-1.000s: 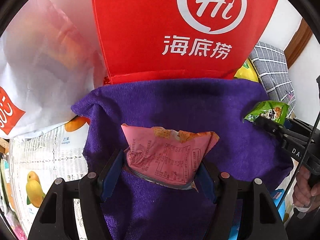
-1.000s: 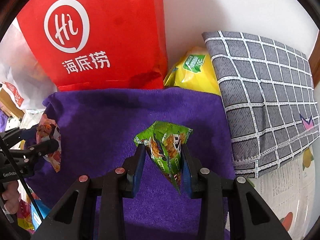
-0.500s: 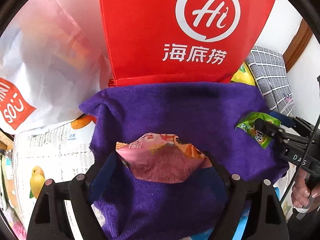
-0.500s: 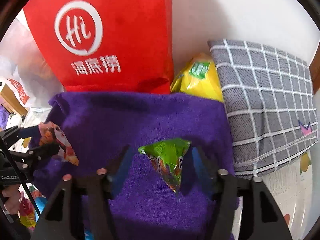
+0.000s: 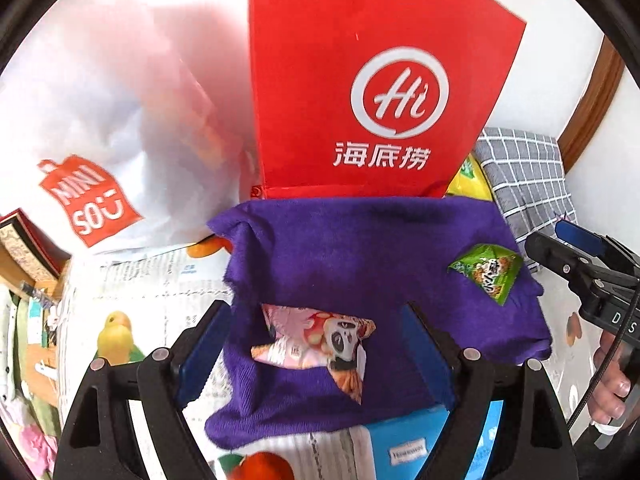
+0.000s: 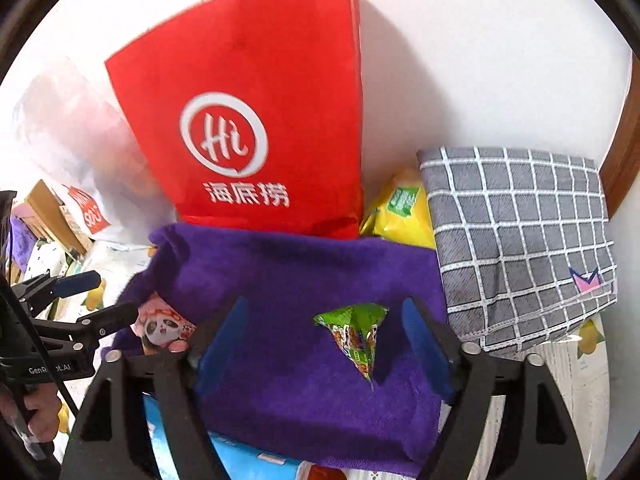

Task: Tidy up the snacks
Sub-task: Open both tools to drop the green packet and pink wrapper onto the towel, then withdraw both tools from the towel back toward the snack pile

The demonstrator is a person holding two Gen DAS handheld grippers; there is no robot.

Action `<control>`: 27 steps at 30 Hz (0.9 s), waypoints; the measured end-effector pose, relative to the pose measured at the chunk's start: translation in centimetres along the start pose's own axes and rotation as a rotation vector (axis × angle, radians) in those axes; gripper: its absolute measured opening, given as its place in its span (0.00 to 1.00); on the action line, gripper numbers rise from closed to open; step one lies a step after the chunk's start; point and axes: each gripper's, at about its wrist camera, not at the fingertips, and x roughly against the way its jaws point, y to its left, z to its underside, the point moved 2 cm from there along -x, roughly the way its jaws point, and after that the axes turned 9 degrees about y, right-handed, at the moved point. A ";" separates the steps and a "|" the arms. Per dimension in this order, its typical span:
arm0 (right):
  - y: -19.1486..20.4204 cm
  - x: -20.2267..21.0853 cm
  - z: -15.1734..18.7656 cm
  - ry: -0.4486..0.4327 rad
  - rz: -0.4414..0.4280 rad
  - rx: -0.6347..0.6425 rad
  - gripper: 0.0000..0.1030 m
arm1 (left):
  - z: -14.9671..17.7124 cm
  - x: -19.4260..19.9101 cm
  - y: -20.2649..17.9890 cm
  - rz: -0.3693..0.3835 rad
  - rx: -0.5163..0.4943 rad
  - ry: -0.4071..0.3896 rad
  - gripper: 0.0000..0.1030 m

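Both snack packets are now lying loose on the purple towel [image 5: 360, 248]; a second ago each was pinched between blue pads, and both grippers are sitting higher above the cloth than then.

Left gripper [image 5: 316, 344]: jaws standing wide, pads clear of everything. Pink packet [image 5: 316, 344], panda print facing up, is lying flat between the two fingers, touching neither, one corner pointing toward the camera. Left finger is hanging past the towel's edge, over printed fruit-pattern paper [image 5: 140, 292].

Right gripper [image 6: 324, 340]: jaws have just been opening and are now spread wide. Green packet [image 6: 356, 336] is resting on the towel between the pads, closer to the right one, touching neither, its narrow end pointing toward the camera.

Ahead of both grippers, at the towel's far edge, a red bag [image 6: 256, 136] with a white round logo is standing upright. Left of it a white plastic bag [image 5: 88, 128] is slumping. Right of the red bag a yellow packet [image 6: 400, 212] is wedged beside a grey checked cushion [image 6: 520, 240], which is lying to the right of the right gripper. A blue box [image 5: 404, 440] is peeking out under the towel's near edge. A hand [image 5: 612, 380] is gripping the right gripper's handle.
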 end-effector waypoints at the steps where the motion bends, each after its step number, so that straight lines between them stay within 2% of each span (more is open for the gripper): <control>1: 0.2 0.5 0.1 -0.008 0.002 0.007 0.80 | 0.4 0.6 0.1 -0.001 0.010 -0.012 0.83; 7: 2.3 3.4 0.7 -0.056 0.013 0.080 0.81 | 2.3 2.6 0.1 -0.002 0.046 -0.042 0.83; 12: 3.5 5.5 1.3 -0.087 -0.035 0.112 0.81 | 4.7 4.8 0.4 -0.015 0.067 -0.078 0.82; 18: 5.3 9.5 2.6 -0.180 -0.107 0.108 0.81 | 8.2 7.3 1.5 0.010 0.119 -0.118 0.81; 22: 7.0 11.8 4.3 -0.204 -0.081 0.145 0.81 | 10.4 8.6 1.9 0.024 0.143 -0.118 0.81; 27: 8.0 14.0 8.1 -0.196 -0.044 0.181 0.81 | 13.1 10.5 1.0 0.017 0.108 -0.150 0.81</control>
